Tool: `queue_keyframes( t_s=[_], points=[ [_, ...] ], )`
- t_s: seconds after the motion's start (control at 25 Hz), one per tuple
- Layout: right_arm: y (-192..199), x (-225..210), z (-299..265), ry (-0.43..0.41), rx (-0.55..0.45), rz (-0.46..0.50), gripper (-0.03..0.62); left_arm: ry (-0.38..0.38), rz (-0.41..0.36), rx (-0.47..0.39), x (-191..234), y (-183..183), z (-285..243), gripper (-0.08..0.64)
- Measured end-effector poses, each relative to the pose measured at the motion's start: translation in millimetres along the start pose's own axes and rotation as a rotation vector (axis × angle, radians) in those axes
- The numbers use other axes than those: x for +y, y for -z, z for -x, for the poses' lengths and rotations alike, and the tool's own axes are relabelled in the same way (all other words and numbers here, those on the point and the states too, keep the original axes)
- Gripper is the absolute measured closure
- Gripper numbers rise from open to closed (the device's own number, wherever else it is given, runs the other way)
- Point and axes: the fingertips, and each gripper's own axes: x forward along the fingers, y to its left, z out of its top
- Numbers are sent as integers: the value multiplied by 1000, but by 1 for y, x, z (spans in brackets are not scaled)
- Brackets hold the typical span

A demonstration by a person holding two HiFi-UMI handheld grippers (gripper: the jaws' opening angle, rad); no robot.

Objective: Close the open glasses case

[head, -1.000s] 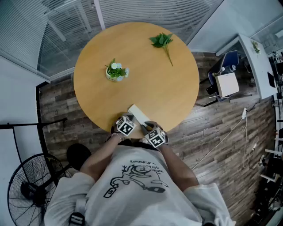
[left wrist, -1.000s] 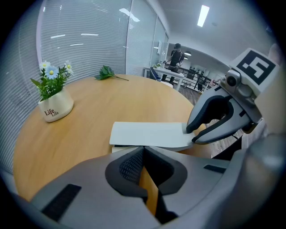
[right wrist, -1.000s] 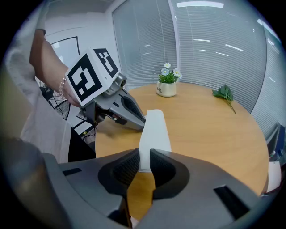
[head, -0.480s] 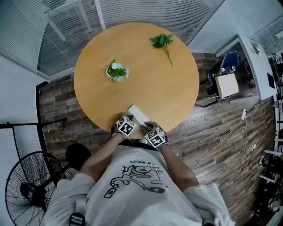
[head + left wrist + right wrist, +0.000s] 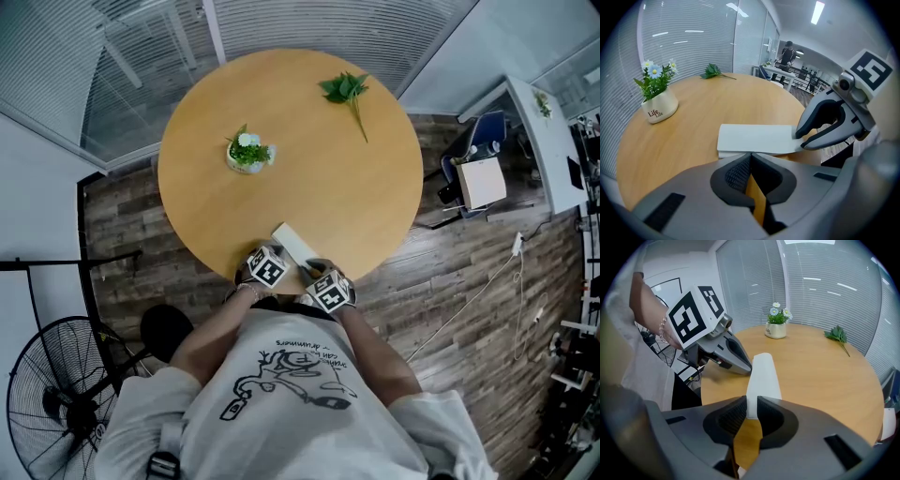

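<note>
The glasses case [image 5: 292,244] was found at the 6 o'clock edge of the round wooden table [image 5: 328,187], laid flat with its long axis running from about 10 towards 4 o'clock. It was seen as a slim white slab with rounded ends and a smooth, matte skin. A seam between lid and base could be made out along its long side, and the lid was judged to be down or very nearly so. A hard, light shell was judged likely: stiff enough to be pinched, but apt to slide on the smooth wood. A hold across lid and base at one short end was therefore judged best. That end was clamped by the right gripper [image 5: 751,409], its ribbed pads closed on the white shell. The left gripper [image 5: 751,161] was held just short of the case's long side, jaws pressed together with nothing between them. A small ceramic flower pot [image 5: 247,155] was set towards 10 o'clock and a leafy sprig [image 5: 345,89] towards 1 o'clock.
</note>
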Motion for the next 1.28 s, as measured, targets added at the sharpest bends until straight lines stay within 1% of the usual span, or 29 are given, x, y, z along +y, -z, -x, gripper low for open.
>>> queue_keyframes(
  t_s=[0.36, 0.6, 0.68, 0.84, 1.12, 1.28],
  points=[
    [-5, -3, 2, 1, -39, -38, 517, -2, 13, -14, 2, 1, 8, 540],
    [-15, -10, 12, 10, -82, -108, 525, -27, 60, -32, 11, 8, 14, 540],
    [-17, -15, 15, 18, -96, -124, 526, -27, 87, -45, 12, 6, 18, 540],
    [-23, -23, 24, 27, -129, -167, 529, -22, 146, -89, 10, -2, 32, 540],
    [-37, -40, 43, 55, -184, -226, 538, -38, 175, -198, 15, -30, 60, 540],
    [-50, -53, 58, 80, -227, -266, 544, -32, 197, -257, 15, -48, 82, 540]
  ],
)
